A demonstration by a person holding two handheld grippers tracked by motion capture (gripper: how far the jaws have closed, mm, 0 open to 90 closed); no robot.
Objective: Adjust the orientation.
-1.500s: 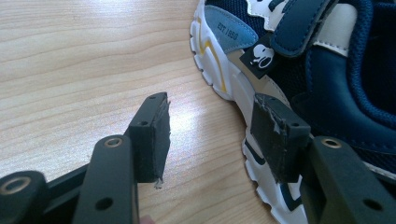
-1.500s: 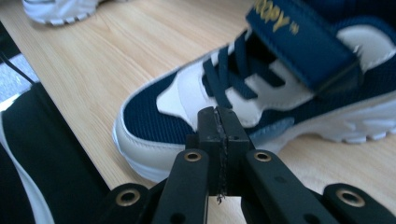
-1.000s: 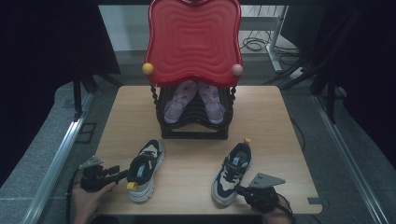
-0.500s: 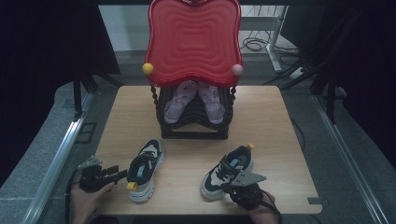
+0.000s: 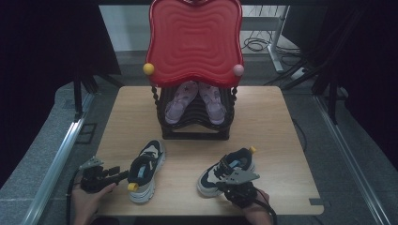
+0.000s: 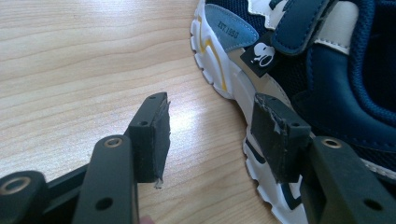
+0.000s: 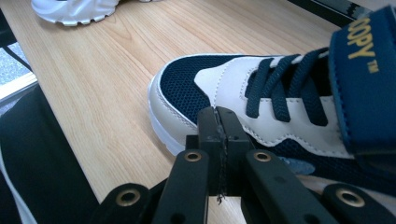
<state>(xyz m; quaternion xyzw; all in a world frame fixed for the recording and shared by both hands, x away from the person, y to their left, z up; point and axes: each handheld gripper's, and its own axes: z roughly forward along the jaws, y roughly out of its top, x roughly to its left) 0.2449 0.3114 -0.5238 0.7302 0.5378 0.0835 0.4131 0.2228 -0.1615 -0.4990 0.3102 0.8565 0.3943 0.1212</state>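
The right gripper (image 7: 219, 122), fingers pressed together, nudged the right shoe (image 5: 226, 170); the left gripper's (image 6: 212, 133) spread fingers flanked the left shoe's (image 6: 322, 74) sole; gentle, low pushes seemed wisest.

From my remote station I judge this a lab or recording studio, not a home. A lone wooden counter (image 5: 281, 122) stands on grey carpet (image 5: 42, 154), enclosed by black curtains (image 5: 51, 42) on both sides. Metal rails (image 5: 61, 154) flank it, and loose cables (image 5: 258, 44) lie coiled on the floor behind beside a desk frame (image 5: 277, 23).
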